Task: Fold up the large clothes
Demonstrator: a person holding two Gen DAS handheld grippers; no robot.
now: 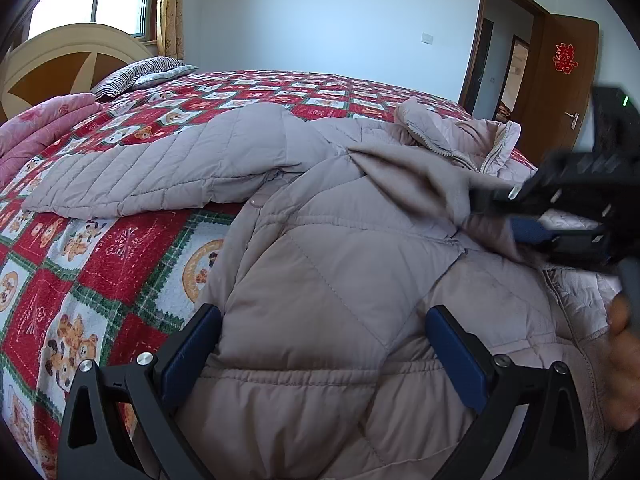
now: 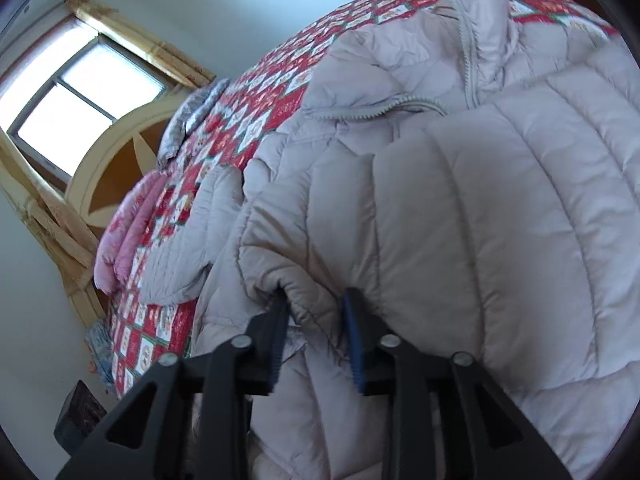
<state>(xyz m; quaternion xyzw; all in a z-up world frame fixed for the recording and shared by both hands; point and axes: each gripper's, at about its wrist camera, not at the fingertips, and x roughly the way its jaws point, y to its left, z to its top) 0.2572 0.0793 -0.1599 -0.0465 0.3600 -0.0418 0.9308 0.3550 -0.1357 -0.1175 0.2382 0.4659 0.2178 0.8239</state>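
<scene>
A large pale mauve padded jacket lies on the bed, one sleeve stretched out to the left. My left gripper is open, its fingers straddling the jacket's body near the front edge. My right gripper comes in from the right in the left wrist view and is shut on a fold of the jacket. In the right wrist view the right gripper pinches the cuff end of the other sleeve, which lies across the jacket.
The bed has a red, green and white patchwork quilt. A folded pink blanket and striped pillow lie near the headboard. An open wooden door is at the back right.
</scene>
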